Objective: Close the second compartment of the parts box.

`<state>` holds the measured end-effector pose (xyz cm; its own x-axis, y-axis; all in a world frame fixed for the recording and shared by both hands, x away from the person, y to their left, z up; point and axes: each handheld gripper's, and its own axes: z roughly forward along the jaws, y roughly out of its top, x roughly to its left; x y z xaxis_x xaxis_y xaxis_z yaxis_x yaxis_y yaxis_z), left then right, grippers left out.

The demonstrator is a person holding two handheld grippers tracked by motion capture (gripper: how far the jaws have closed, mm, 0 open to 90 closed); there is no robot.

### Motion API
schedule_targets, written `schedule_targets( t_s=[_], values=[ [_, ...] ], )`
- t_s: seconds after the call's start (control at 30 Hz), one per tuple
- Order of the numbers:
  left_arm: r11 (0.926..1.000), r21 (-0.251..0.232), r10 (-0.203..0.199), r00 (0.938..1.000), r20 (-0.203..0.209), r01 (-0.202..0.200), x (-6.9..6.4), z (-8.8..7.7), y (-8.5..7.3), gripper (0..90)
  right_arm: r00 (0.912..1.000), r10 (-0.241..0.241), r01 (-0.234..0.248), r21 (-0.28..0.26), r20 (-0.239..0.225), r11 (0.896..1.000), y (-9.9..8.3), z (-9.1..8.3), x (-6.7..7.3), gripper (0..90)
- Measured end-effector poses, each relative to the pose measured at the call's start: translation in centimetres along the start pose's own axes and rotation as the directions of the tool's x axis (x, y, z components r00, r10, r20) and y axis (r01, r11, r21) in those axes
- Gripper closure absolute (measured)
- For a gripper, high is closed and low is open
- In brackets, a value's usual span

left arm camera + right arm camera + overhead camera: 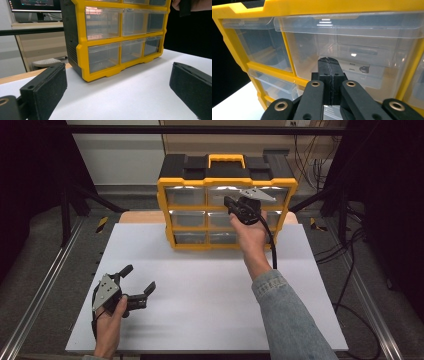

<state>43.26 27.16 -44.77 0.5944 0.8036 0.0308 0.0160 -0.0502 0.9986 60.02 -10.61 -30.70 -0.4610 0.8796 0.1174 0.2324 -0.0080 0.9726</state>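
Left tool point(139, 283) near front-left of worktop point(200, 310), jaws wide apart, nothing between. Farther back, right tool point(329, 75) jaws pressed together, tips at the top middle drawer point(362, 50) of the organizer point(226, 210) standing at worktop's far edge.

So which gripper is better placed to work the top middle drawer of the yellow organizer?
Right. The right gripper is up at the top middle drawer of the organizer, jaws shut. The left gripper rests open on the white board, well short of it.
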Motion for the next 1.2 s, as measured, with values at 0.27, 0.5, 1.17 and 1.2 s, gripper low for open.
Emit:
schedule_targets(
  t_s=[0.27,0.5,1.17,1.2],
  values=[
    [1.0,0.0,0.001,1.0,-0.001,-0.001,0.01,-0.01,0.01,1.1,1.0,0.003,-0.003,-0.003,0.002,1.0,-0.04,0.08,0.01,90.0],
    [1.0,0.001,0.002,1.0,-0.002,-0.002,0.02,-0.02,0.01,1.2,1.0,0.006,-0.006,-0.005,0.005,1.0,-0.07,0.15,0.0,90.0],
    [1.0,0.001,0.0,1.0,-0.001,0.0,0.05,-0.01,0.01,1.2,0.9998,0.017,-0.017,-0.012,0.014,1.0,-0.19,0.49,-0.07,90.0],
    [1.0,0.001,0.0,1.0,-0.001,0.0,0.03,0.0,0.0,1.2,0.9998,0.016,-0.016,-0.012,0.015,1.0,-0.19,0.49,-0.07,90.0]
  ],
)
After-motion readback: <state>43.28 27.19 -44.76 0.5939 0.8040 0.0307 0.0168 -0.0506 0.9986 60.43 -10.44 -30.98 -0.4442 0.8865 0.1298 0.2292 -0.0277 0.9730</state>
